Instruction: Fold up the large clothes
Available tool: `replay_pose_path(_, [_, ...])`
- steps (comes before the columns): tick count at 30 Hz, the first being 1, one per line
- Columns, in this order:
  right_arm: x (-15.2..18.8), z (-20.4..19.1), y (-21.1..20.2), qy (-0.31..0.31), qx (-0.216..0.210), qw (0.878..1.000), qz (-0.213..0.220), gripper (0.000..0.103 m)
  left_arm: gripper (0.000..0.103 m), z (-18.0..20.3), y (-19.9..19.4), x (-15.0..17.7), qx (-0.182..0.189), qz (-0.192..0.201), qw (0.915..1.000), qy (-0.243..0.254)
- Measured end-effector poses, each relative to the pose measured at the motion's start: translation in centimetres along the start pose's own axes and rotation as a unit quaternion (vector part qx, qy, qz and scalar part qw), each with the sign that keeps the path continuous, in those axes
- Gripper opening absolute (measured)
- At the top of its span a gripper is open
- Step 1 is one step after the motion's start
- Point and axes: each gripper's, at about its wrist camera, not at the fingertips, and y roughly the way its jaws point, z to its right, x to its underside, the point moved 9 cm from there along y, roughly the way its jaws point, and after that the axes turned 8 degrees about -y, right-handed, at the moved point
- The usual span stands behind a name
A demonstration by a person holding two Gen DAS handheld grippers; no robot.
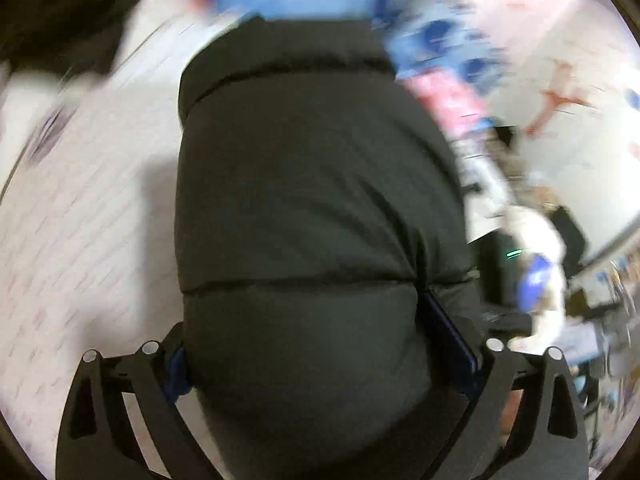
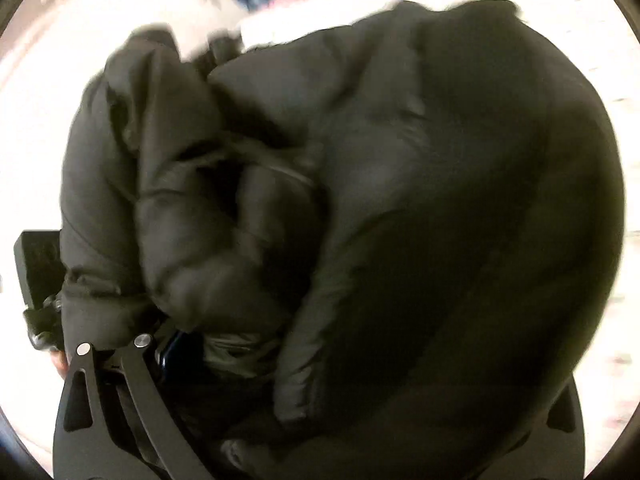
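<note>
Close in on the left wrist view, the left gripper (image 1: 324, 364) has its black fingers spread wide, and a fat quilted section of the black padded puffer jacket (image 1: 312, 184) bulges right between them. The blue pads (image 1: 450, 336) sit at the padding's flanks, the right one clearly in sight, the left one half buried; jaws splayed this wide read as released, not clamped. The jacket fills the middle of that view and blocks everything directly ahead.

Over on the right wrist view, the right gripper (image 2: 320, 360) is nearly swallowed: only the left finger and a sliver of its dark blue pad (image 2: 172, 350) show, with crumpled jacket (image 2: 400, 208) folds heaped over the rest. Whether this claw is clenched or loose, I can't tell. A black boxy part (image 2: 38, 264) pokes out at the left edge, beside a bit of a hand (image 2: 60, 362).

Under the jacket lies a white bed sheet with small reddish marks (image 1: 80, 240), the garment resting across its middle. To the right, blurred, another black-and-blue gripper body (image 1: 536, 280) with a white glove-like shape around it.

Farther off, toward the sheet's far edge, a blue-and-pink patterned cloth (image 1: 432, 44) smears across the top, a dark heap (image 1: 68, 20) sits in the far left corner, and cluttered furniture blurs at the right.
</note>
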Motion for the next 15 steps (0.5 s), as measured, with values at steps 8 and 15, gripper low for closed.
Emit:
replay_pose_path(8, [-0.3, -0.8, -3.0, -0.042, 0.099, 0.994, 0.006, 0.097, 0.094, -3.4, -5.5, -1.7, -0.024, 0.104, 0.9939, -0.028])
replay_pose_path(15, [-3.6, -7.9, -8.6, -0.201, 0.244, 0.943, 0.106, 0.097, 0.095, -1.1, -0.5, -1.1, -0.016, 0.101, 0.9936, 0.047])
